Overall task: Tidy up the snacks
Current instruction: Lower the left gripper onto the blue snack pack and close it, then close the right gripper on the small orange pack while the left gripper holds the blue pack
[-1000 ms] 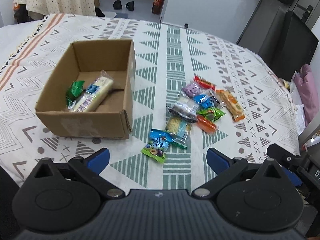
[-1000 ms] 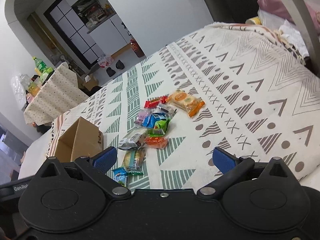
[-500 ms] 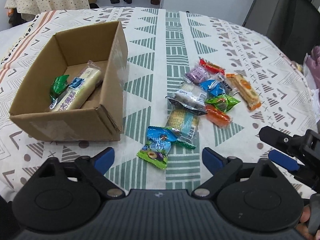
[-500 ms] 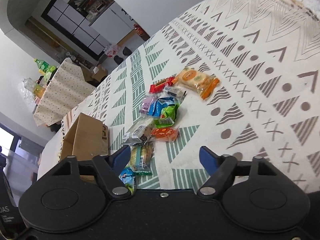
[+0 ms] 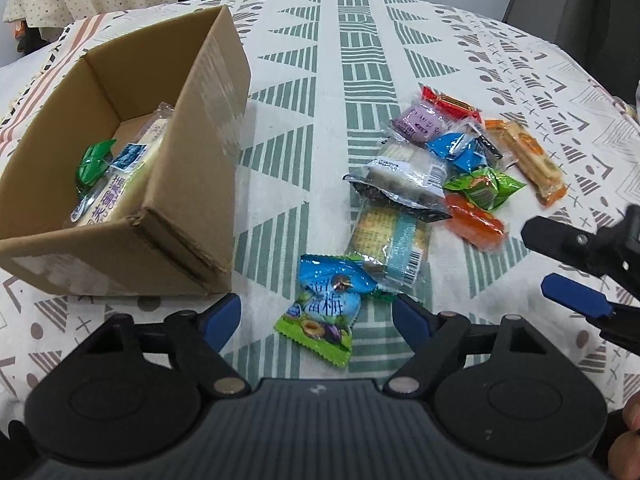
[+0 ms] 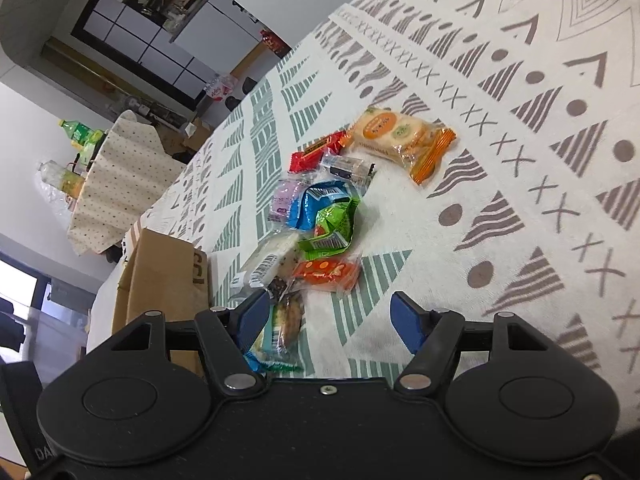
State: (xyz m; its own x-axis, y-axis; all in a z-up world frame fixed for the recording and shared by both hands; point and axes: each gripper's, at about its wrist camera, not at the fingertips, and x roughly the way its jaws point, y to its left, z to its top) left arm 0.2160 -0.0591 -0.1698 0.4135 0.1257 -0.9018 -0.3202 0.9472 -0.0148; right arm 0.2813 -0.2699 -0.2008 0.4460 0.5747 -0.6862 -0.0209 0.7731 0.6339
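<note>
left gripper [image 5: 316, 314] jaws apart, empty | plum candy packet [image 5: 324, 304] directly ahead between tips, long axis pointing away | right gripper [image 6: 328, 320] apart, farther off

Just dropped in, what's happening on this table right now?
Snacks are being sorted into the box. Two packets already lie inside; the rest sit in a pile on the cloth beside it. The left gripper is open, low over the blue plum candy. The right gripper is open near the orange packet. Neither holds anything.
</note>
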